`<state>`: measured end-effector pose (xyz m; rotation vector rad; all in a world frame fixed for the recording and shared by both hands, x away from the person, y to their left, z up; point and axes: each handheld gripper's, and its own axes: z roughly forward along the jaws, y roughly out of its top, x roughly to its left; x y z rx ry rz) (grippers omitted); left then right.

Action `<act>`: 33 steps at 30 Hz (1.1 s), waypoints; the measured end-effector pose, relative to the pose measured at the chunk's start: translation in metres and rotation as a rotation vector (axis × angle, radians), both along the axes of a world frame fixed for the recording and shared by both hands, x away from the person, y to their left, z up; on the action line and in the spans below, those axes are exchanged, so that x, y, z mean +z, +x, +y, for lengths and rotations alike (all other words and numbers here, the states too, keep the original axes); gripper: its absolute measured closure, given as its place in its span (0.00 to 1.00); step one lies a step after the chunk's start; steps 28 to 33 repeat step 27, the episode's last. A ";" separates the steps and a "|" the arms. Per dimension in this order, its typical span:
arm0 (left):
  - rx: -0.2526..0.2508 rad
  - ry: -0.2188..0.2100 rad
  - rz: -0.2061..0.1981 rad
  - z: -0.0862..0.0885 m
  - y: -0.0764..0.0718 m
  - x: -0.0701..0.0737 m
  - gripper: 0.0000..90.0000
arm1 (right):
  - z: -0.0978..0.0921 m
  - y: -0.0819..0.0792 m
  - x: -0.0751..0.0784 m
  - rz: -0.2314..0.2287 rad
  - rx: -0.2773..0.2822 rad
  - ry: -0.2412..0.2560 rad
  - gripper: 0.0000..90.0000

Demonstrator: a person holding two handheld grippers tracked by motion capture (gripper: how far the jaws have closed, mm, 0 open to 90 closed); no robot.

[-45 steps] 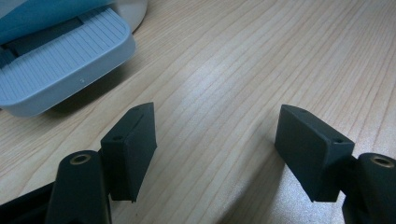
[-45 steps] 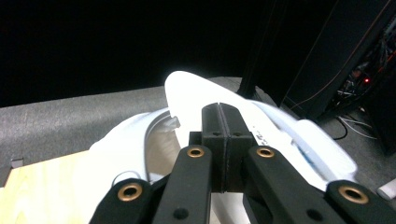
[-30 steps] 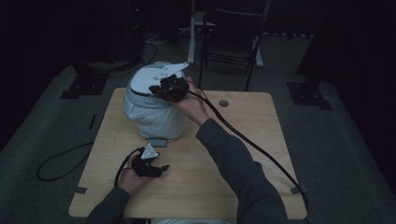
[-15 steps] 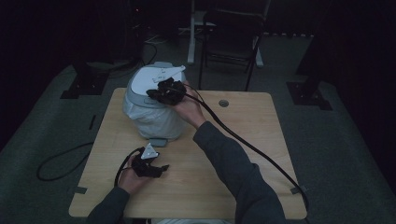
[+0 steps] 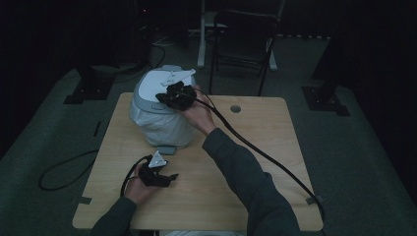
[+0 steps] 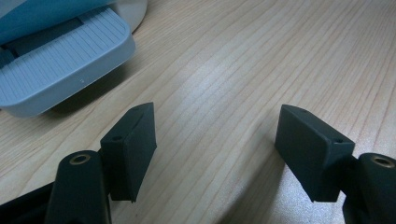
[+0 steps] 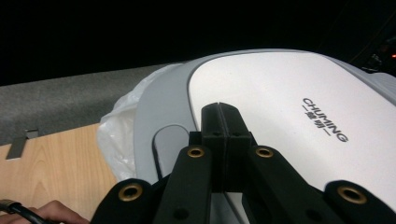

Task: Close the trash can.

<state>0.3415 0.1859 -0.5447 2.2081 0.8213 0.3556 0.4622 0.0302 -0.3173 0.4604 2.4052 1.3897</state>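
A: Where does the bin (image 5: pixel 160 110) stand?

B: At the table's (image 5: pixel 255 162) far left corner, white bag hanging out under the lid (image 7: pixel 280 102). Its pedal (image 6: pixel 60 56) faces the person.

A: The right gripper (image 5: pixel 173 96)?

B: Over the lid's near edge, jaws pressed together with nothing between them, tips just above or on the white panel; contact can't be judged. The lid runs away from it, toward the hinge.

A: The left gripper (image 5: pixel 156 175)?

B: Low on the wood, jaws spread wide and empty, the pedal just ahead. Right is nearer the lid, left nearer the pedal.
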 end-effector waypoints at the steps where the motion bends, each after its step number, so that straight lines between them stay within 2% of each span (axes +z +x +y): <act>1: -0.001 0.000 -0.001 0.000 0.000 0.000 0.33 | -0.001 0.000 0.000 -0.003 -0.005 -0.003 1.00; 5: -0.002 0.000 0.001 0.000 0.000 0.000 0.33 | -0.007 0.000 0.004 -0.021 -0.023 -0.011 1.00; 8: -0.002 0.000 0.000 0.000 0.000 0.000 0.33 | -0.013 -0.001 0.008 -0.033 -0.026 0.014 1.00; 17: -0.001 0.001 0.001 0.000 0.000 0.000 0.33 | -0.043 -0.010 0.015 -0.069 -0.051 0.042 1.00; 23: -0.002 0.000 0.002 0.000 0.000 0.000 0.33 | -0.066 -0.015 0.008 -0.067 -0.075 0.046 1.00; 27: 0.000 0.000 0.001 0.000 0.001 0.000 0.33 | -0.082 -0.019 0.001 -0.075 -0.093 0.028 1.00; 33: 0.000 0.000 0.001 0.000 0.001 0.000 0.33 | -0.082 -0.019 0.001 -0.075 -0.093 0.028 1.00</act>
